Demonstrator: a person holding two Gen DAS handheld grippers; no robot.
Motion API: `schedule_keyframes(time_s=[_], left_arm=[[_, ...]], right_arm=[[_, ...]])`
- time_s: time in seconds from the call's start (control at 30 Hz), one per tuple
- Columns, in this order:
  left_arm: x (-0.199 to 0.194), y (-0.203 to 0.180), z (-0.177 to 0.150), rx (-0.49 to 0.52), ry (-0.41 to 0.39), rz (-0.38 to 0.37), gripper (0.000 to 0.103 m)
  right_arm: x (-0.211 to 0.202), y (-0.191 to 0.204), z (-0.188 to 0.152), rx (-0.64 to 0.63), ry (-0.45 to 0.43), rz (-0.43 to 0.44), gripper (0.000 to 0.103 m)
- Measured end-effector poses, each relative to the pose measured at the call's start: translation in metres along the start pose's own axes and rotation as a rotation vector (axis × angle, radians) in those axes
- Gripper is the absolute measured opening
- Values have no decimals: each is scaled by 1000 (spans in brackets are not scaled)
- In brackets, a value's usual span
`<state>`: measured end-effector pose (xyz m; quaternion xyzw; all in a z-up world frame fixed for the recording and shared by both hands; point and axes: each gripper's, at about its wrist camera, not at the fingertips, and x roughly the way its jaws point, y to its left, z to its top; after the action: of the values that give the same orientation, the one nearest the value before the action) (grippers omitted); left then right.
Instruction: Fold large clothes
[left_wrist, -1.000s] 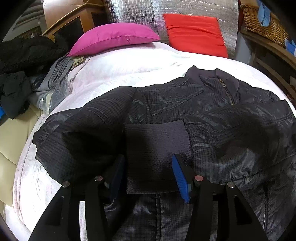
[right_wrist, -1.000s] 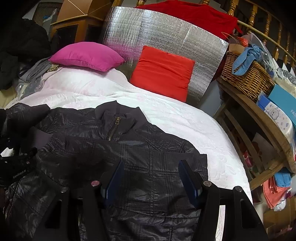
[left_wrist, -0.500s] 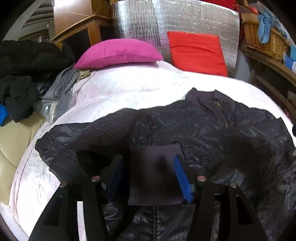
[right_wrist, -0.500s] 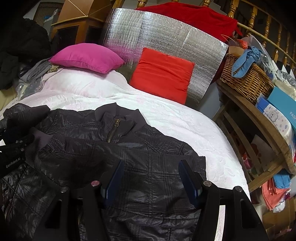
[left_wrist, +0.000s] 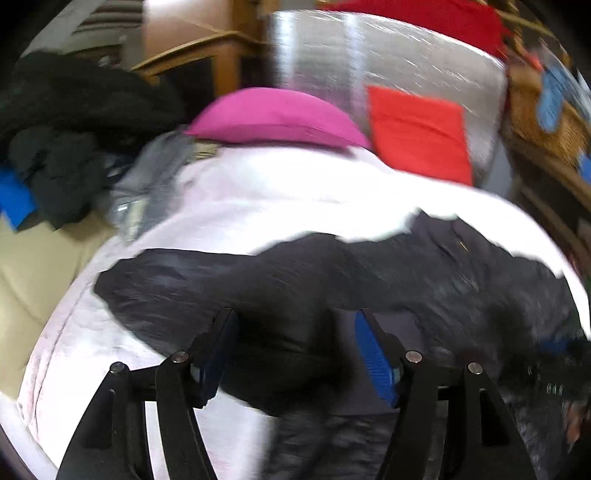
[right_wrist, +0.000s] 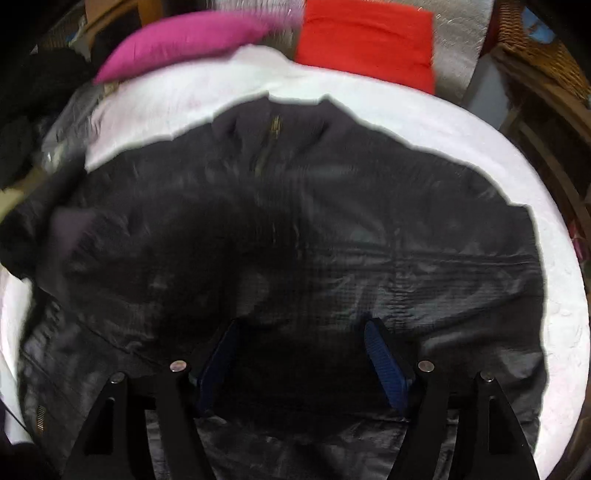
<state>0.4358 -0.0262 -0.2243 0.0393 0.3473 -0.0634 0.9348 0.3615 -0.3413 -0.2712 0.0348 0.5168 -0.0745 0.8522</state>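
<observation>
We are looking down at the large dark grey quilted jacket (right_wrist: 295, 229), and it is lying spread front-up across the white quilted bedcover (right_wrist: 561, 295), its collar and brass zip pointing toward the head of the bed. We are holding the right gripper (right_wrist: 301, 354) over the lower middle of the jacket with its blue-padded jaws opening; shiny fabric is showing in the gap between them, but the pads are not pinching it, so this tong is released. In the left wrist view we are seeing the left gripper (left_wrist: 295, 354) over the jacket's sleeve side, jaws opening as well, with dark cloth lying between the blue pads (left_wrist: 373, 360); the picture is blurring here, yet the pads are standing clear of the cloth, so we are calling this one released too. Beyond the jacket a magenta cushion (left_wrist: 277, 118) and a bright red rectangular cushion (left_wrist: 417, 133) are leaning by a silver foil-backed panel (left_wrist: 332, 55) at the head of the bed. Off to the left a heap of black and grey clothes (left_wrist: 66, 147) is sitting beside the bedcover, and a woven wicker basket (right_wrist: 546, 48) is resting on wooden shelving to the right.
</observation>
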Motion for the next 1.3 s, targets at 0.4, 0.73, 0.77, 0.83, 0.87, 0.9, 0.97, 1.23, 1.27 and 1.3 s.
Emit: schedule_keyframes(time_s=[0.4, 0.73, 0.77, 0.83, 0.87, 0.9, 0.97, 1.23, 1.27, 1.3], left_arm=[[34, 192, -16, -599, 12, 173, 79], [97, 208, -16, -750, 59, -11, 77], [100, 207, -17, -767, 71, -29, 77], [110, 205, -18, -793, 101, -45, 71], [112, 204, -19, -795, 108, -50, 59], [118, 201, -18, -785, 121, -54, 47], [127, 197, -17, -759, 150, -46, 30], [133, 169, -4, -612, 168, -26, 0], [128, 164, 0, -588, 183, -17, 0], [118, 156, 4, -563, 191, -9, 0]], right_arm=[[-40, -20, 3, 100, -205, 90, 75], [-27, -27, 3, 119, -182, 110, 75], [-26, -28, 3, 119, -183, 108, 75], [-24, -30, 4, 123, -180, 107, 75], [-24, -31, 4, 129, -179, 110, 75], [-23, -33, 4, 133, -177, 112, 75], [-21, -36, 4, 141, -171, 116, 75], [-20, -45, 4, 170, -167, 123, 75], [-20, -45, 4, 170, -169, 121, 75], [-21, -45, 4, 171, -171, 122, 75]])
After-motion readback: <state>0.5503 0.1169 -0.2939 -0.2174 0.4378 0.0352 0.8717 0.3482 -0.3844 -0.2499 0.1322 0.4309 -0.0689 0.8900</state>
